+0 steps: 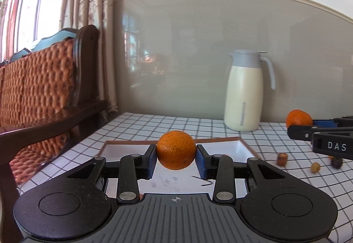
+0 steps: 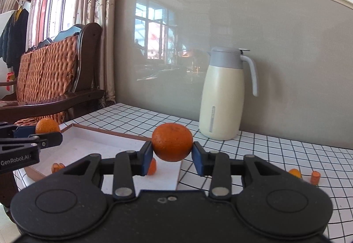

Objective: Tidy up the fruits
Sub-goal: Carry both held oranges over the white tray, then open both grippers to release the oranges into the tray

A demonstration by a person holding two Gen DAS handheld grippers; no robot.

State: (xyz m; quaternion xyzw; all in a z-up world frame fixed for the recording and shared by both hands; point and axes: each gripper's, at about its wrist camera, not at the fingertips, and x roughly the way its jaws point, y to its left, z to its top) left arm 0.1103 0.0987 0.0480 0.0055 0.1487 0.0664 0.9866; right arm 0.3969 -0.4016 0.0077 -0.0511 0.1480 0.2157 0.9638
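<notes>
My left gripper (image 1: 176,155) is shut on an orange (image 1: 176,149) and holds it above a white tray with a brown rim (image 1: 240,142). My right gripper (image 2: 172,151) is shut on a second orange (image 2: 172,142) above the tray's right edge (image 2: 179,173). The right gripper with its orange (image 1: 299,119) also shows at the right of the left wrist view. The left gripper with its orange (image 2: 47,125) shows at the left of the right wrist view. Two small orange pieces (image 2: 57,167) (image 2: 152,166) lie in the tray.
A cream and grey thermos jug (image 1: 243,94) stands by the wall, also in the right wrist view (image 2: 224,97). Small fruit pieces (image 1: 282,159) (image 2: 315,177) lie on the checked tablecloth (image 1: 141,128) to the right. A wooden wicker bench (image 1: 39,88) stands left of the table.
</notes>
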